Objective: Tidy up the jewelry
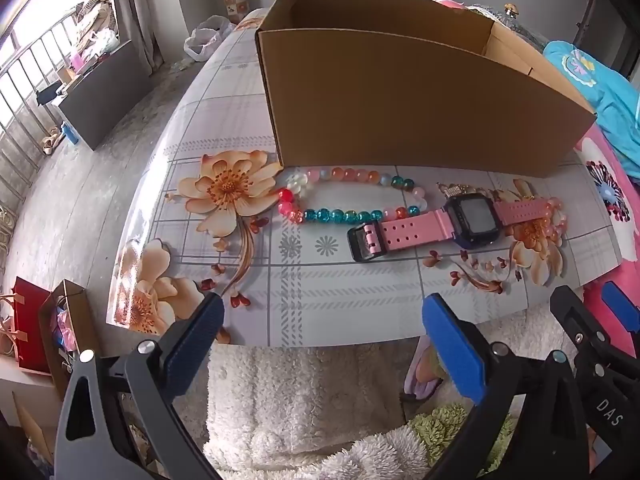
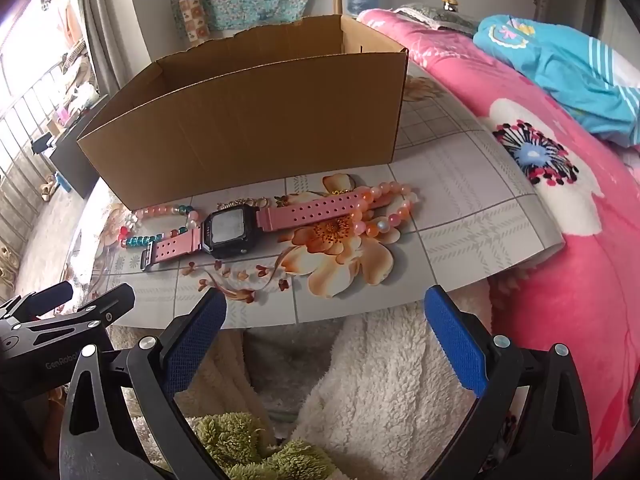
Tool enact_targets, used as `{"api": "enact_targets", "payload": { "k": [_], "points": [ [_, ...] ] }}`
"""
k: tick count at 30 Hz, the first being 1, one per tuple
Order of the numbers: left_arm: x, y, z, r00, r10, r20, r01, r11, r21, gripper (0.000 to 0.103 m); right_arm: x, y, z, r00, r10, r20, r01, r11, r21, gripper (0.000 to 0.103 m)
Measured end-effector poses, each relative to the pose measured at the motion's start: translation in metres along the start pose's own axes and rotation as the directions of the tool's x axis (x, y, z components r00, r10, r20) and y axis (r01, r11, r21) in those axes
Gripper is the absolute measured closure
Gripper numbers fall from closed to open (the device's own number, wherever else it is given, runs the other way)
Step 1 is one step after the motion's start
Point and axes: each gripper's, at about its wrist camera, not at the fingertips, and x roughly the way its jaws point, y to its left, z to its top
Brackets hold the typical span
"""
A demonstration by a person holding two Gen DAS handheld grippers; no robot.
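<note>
watch (image 1: 448,220): long axis along table (image 1: 320,300) near edge, buckle toward left edge | pink strap, black square face up | left tongs (image 1: 322,316), right tongs (image 2: 326,312): wide, empty

Jewelry in a row before an open box on the surface

The cardboard box (image 1: 416,108) stands at the back of the surface (image 1: 320,288), open side up, its inside hidden by the near wall. Just before that wall, to the left, lies the mixed bead bracelet (image 1: 348,196), close to the box. The watch (image 1: 460,220) lies flat to its right, strap stretched sideways, its buckle end next to the bracelet. A small chain (image 2: 240,203) lies behind the watch face, between it and the box. The second bead bracelet (image 2: 384,208) lies at the right, with the watch's other strap end lying across it. A bed (image 2: 560,240) adjoins the surface on the right.
</note>
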Motion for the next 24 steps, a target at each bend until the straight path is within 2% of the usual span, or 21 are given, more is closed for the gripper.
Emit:
{"api": "enact_targets", "payload": {
  "k": [24],
  "points": [
    [-0.002, -0.0002, 0.0003, 1.0, 0.016, 0.001, -0.016, 1.0, -0.005, 0.006, 0.0021, 0.001, 0.0006, 1.0, 0.009, -0.002, -0.009, 1.0, 0.001, 0.008]
  ]
}}
